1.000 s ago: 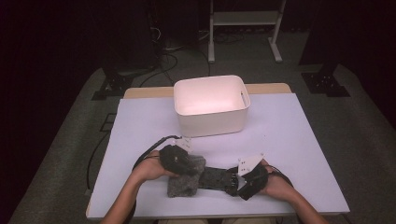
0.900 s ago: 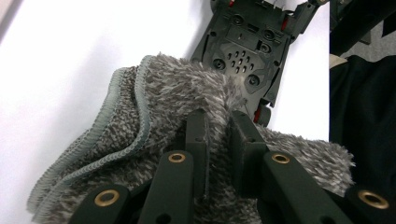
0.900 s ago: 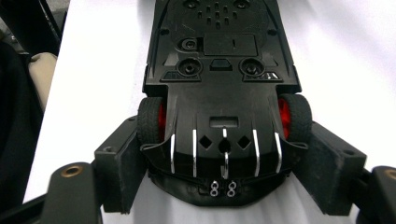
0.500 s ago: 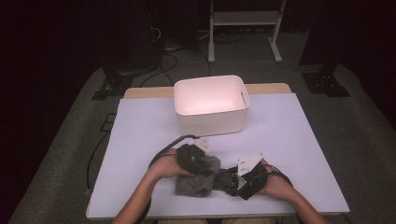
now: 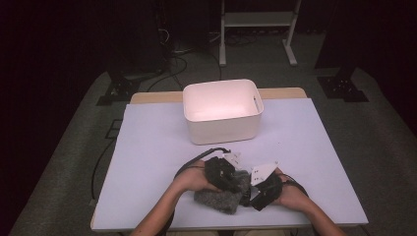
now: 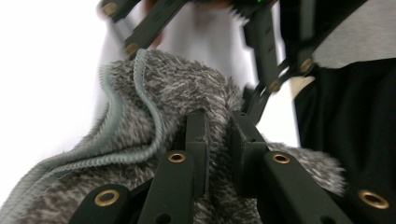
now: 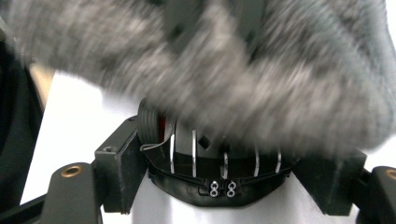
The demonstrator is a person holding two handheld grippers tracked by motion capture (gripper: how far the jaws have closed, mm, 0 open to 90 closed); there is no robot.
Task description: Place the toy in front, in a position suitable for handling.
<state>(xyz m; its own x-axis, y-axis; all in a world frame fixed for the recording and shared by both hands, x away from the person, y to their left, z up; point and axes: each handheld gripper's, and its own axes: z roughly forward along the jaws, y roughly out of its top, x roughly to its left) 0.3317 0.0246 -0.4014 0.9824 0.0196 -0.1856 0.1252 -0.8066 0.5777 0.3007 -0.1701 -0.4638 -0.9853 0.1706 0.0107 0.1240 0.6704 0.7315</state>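
Clearly, the left gripper (image 6: 217, 140) pinches a fuzzy grey cloth (image 6: 187, 93) while the right gripper (image 7: 224, 186) clamps a ribbed black object (image 7: 210, 172).

Grey carpet (image 5: 373, 147) (dark beyond), white stand (image 5: 255, 19) behind.

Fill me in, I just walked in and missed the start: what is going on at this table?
A person at a white table works a fuzzy grey cloth with two handheld grippers near the front edge. The left gripper is pinched shut on a fold of the cloth. The right gripper has its jaws spread wide around a black, ribbed thing under the cloth; what it is I cannot tell. A white bin stands farther back, with nothing visible inside.
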